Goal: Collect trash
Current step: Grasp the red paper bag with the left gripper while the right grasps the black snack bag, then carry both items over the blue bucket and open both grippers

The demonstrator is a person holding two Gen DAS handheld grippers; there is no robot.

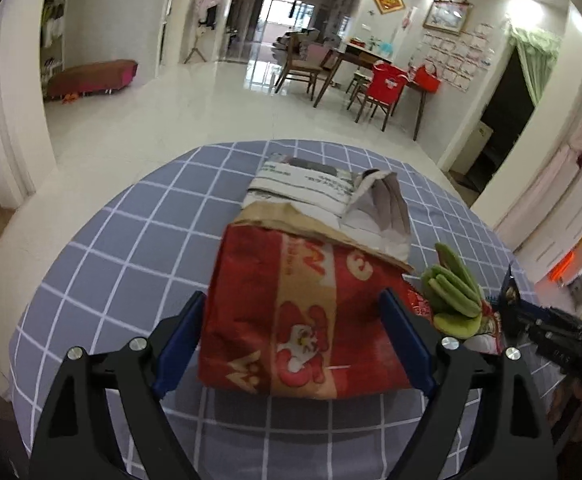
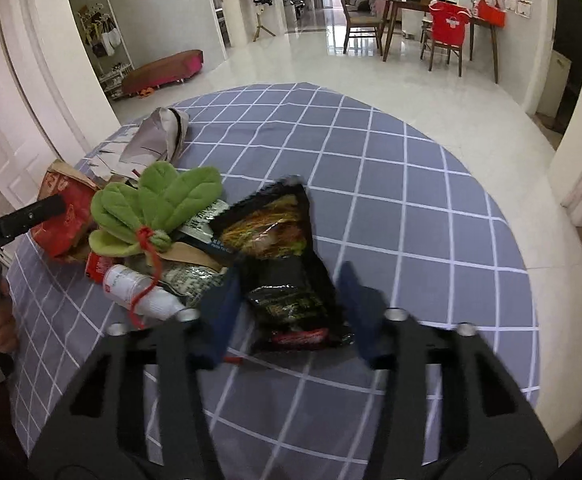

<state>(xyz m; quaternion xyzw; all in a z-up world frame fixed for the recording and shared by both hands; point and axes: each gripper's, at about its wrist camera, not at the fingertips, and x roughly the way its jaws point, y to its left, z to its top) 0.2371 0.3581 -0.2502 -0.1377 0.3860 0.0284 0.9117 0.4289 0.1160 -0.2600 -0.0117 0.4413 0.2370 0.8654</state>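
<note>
1. Fingers of the right gripper (image 2: 291,312) stand either side of a black snack packet (image 2: 287,264) lying flat on the checked tablecloth (image 2: 411,208); the blurred pads look close to its edges, but I cannot tell whether they press on it. The packet's long axis runs away from the gripper, its narrower torn end pointing to the far side of the table.
2. Left gripper (image 1: 295,348) is spread wide around a red paper bag (image 1: 291,312), pads just beside its sides; contact is unclear. The bag's long axis runs away from the gripper, its open mouth pointing far.
3. Between them lie a green plush leaf toy (image 2: 159,204) and a white tube (image 2: 143,292).
4. Beyond the bag lies a grey printed mailer (image 1: 315,188).
</note>
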